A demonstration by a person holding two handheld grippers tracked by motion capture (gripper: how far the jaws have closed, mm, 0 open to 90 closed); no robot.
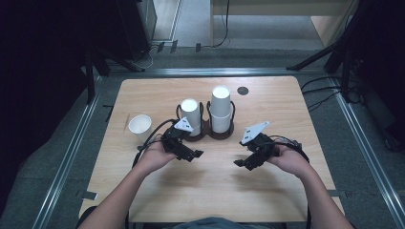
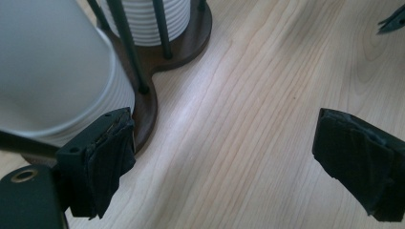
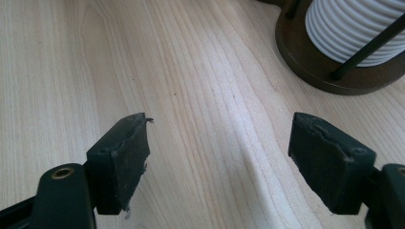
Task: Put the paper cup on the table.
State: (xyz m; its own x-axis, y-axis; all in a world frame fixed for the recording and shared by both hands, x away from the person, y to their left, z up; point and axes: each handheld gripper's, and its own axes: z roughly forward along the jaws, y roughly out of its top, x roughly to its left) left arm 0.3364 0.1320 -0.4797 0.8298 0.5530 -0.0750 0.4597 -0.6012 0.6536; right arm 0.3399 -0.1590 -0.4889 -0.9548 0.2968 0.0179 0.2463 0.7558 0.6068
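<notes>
Between steps, probably cup-taking: left tongs (image 1: 187, 153) and right tongs (image 1: 246, 163) both agape, empty, above table (image 1: 205, 186); stacks (image 1: 190, 116) in holder (image 1: 209, 130), loose cup (image 1: 140, 126) left; reach next.

Lighting was pretty uneven in the high view: the wooden table (image 1: 267, 95) was lit from above while everything around it dropped into near-black, and the overall picture was soft and a bit grainy. Faint shadows sat under the hands. In the left gripper view the near white cup stack (image 2: 52, 71) was a blurry, out-of-focus mass. The wood grain stayed sharp, with a pale sheen streak across it in both gripper views.
</notes>
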